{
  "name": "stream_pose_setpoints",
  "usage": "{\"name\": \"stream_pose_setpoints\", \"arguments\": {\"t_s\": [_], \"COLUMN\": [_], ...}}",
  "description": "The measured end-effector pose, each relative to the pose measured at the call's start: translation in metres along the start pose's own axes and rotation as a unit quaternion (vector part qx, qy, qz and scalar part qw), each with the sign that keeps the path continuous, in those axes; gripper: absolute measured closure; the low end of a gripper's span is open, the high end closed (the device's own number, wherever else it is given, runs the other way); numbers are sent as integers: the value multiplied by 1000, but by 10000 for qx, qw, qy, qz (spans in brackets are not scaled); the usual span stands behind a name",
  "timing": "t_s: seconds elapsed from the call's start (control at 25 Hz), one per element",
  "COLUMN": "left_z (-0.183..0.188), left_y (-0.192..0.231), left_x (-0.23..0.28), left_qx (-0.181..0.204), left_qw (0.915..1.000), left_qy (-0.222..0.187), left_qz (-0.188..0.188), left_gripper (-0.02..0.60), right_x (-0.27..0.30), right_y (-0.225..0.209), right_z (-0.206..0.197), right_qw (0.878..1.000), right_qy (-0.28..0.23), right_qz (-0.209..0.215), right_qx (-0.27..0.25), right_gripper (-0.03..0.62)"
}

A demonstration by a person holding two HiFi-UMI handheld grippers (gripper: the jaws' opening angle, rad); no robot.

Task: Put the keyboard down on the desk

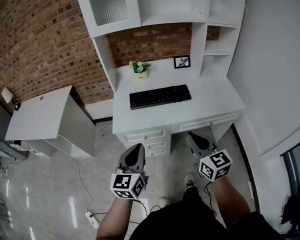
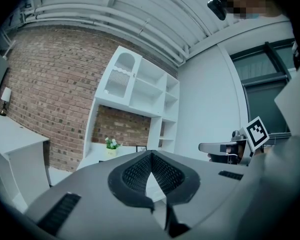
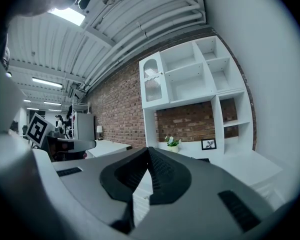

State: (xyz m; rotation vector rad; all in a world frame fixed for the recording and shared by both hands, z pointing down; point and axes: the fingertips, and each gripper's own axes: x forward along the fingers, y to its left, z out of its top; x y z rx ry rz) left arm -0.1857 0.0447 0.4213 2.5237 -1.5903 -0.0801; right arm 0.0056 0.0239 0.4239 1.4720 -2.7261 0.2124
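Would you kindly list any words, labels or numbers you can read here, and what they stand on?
No text can be read.
Keyboard: key legends too small to read.
Marker cubes: square patterns only, no letters.
Framed picture: too small to tell any print.
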Motion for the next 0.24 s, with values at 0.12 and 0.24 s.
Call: {"name": "stream_pose_setpoints", "arguments": {"t_s": [0.12,0.24], "left_z": [0,-1], "left_y": [-3,-6], "left_x": [-1,0], "left_qx": [-6,12], "left_qw": [10000,10000], "left_qy": [-9,-14], "left_qz": [-16,-42], "left_gripper": [563,563], "right_x": [-3,-6], "right_y": [0,-1], "right_z": [-1,-1], "right_qw": [10000,10000], "right_qy": [-12,-21], "right_qz": [-10,-24], "right_qx": [-2,-3], "right_gripper": [577,577]}}
